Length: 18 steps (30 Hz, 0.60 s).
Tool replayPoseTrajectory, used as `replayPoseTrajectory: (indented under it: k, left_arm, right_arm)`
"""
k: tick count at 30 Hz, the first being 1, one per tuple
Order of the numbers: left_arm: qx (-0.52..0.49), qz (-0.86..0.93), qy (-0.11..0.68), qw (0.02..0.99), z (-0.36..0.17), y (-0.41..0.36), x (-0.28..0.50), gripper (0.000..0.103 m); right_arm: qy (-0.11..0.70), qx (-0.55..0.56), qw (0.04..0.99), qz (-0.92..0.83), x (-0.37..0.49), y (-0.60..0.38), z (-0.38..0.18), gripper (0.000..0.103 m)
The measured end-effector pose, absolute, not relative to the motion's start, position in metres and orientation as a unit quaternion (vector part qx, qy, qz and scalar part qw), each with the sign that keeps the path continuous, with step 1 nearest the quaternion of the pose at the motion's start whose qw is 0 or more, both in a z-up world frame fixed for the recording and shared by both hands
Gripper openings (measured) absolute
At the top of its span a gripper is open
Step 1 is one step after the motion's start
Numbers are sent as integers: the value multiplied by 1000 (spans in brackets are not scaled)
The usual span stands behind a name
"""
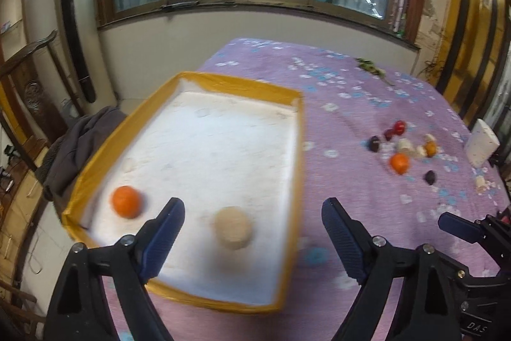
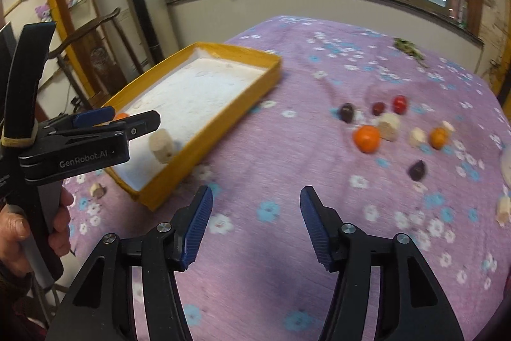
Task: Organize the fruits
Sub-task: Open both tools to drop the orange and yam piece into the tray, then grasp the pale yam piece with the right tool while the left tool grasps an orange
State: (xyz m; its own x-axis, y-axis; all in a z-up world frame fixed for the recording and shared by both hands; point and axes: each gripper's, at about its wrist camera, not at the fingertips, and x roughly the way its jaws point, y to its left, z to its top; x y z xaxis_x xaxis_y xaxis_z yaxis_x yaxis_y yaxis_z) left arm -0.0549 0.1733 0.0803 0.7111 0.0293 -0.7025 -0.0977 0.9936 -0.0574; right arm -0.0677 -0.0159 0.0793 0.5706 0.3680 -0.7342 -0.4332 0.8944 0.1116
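Left jaws: I see my left gripper (image 1: pixel 252 232) spread wide with nothing between, over the near end of the tray (image 1: pixel 289 174).
Right jaws: my right gripper (image 2: pixel 255 222) is also spread and holds nothing, above the purple flowered cloth (image 2: pixel 287 261).
Tray: yellow walls, white floor; inside lie one orange (image 1: pixel 126 201) and one beige block (image 1: pixel 233 227), apart from each other.
Loose fruits: on the cloth, well right of the tray, I see an orange fruit (image 2: pixel 366 138), a red one (image 2: pixel 400 104), dark ones (image 2: pixel 347 112) and pale blocks (image 2: pixel 389 126), near each other.
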Motion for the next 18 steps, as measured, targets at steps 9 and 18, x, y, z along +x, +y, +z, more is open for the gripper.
replayPoseTrajectory:
  k: [9,18]
  left_arm:
    - [-25,-40,383,923,78,85,-50,94]
    - [-1,-72,398,915,71,32,-48,94]
  right_arm:
    - [385,6,913,132,-85,-111,83,67]
    - [396,49,915,61,-90,-199,70,67]
